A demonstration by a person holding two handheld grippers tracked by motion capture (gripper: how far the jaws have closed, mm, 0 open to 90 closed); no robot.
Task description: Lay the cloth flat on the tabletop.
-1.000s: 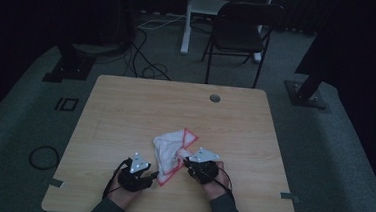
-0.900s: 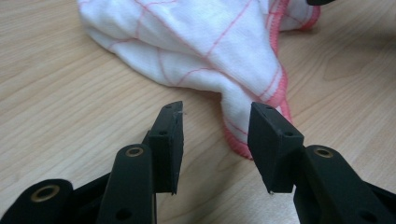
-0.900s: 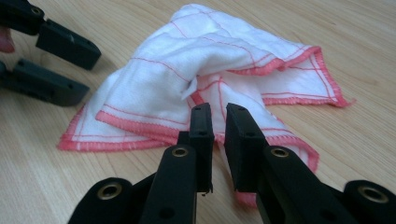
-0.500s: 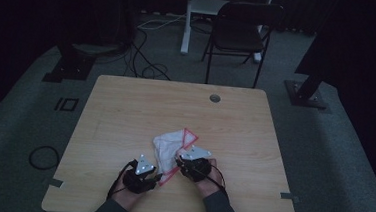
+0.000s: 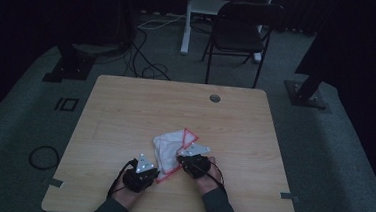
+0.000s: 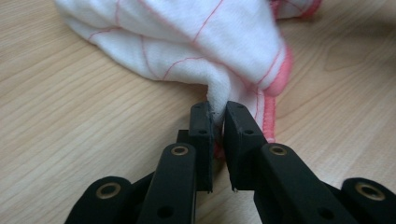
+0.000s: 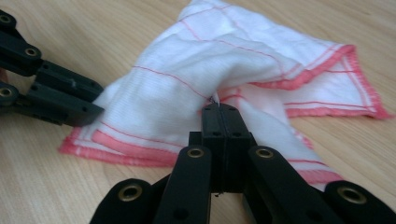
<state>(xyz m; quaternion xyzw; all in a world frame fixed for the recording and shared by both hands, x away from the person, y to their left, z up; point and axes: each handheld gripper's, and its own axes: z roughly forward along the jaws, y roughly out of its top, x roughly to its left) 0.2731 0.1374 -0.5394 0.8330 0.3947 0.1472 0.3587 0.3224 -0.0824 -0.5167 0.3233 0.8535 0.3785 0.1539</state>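
On table (image 5: pixel 126 106) | cloth (image 5: pixel 170 147) pinched by left gripper (image 6: pixel 218 116) | right gripper (image 7: pixel 219 109)

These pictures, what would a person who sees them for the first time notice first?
A white cloth with pink edges lies crumpled on the near middle of the wooden table. The left gripper has just closed its jaws on a fold at the cloth's near edge, and the right gripper is shut on another fold beside it. A dark chair stands beyond the table.
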